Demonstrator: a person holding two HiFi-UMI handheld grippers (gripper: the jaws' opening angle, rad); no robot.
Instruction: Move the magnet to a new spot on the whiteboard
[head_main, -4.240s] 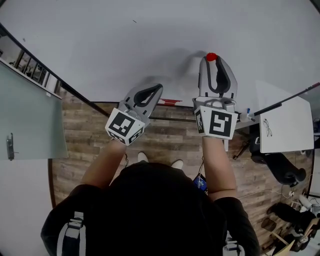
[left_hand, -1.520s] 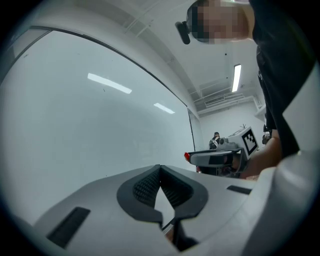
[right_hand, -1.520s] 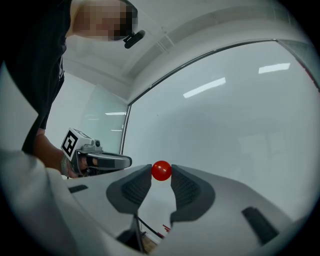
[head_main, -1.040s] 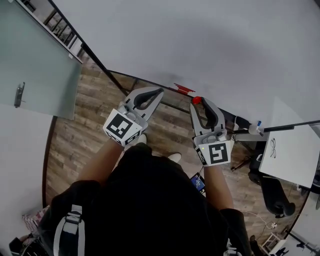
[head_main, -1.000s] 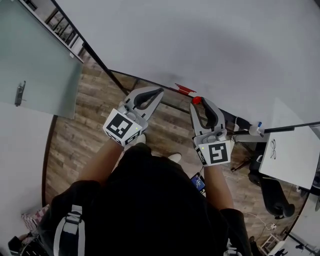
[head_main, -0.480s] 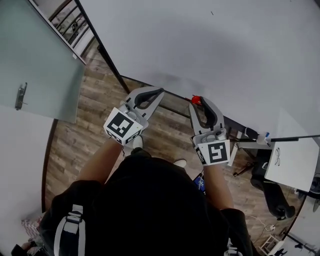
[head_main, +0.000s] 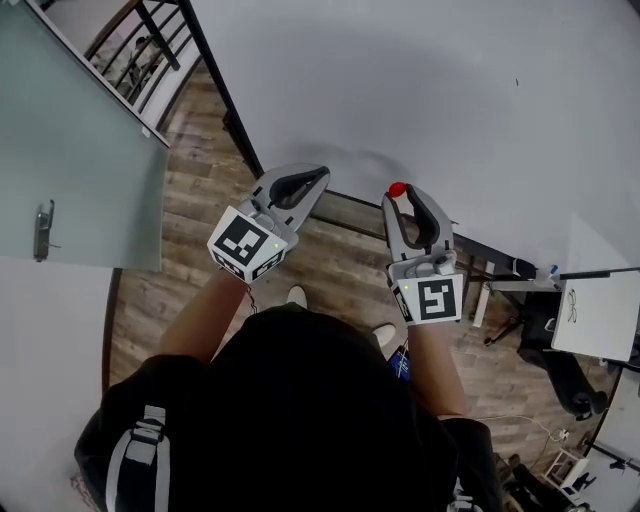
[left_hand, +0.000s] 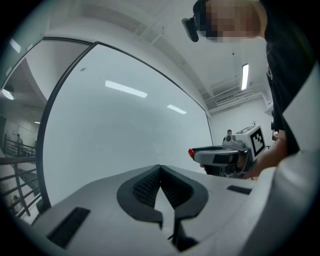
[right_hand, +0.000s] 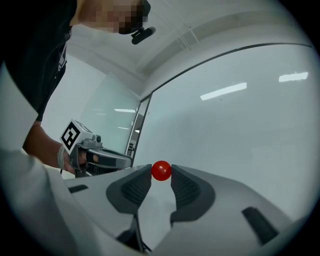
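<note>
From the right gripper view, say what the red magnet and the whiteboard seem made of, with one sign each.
Red magnet: probably glossy plastic; a small highlight shows on its round surface.
Whiteboard: smooth glossy coated panel, exact material unclear; it mirrors ceiling light strips.

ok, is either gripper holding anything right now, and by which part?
The right gripper pinches the red ball magnet across its sides, at the very jaw tips. The left gripper is shut on nothing.

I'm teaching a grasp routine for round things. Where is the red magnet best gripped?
Across its widest middle, a pad on each side, approaching head-on, as the right gripper does: the red magnet is a small ball, so off-centre pads could squeeze it out.
</note>
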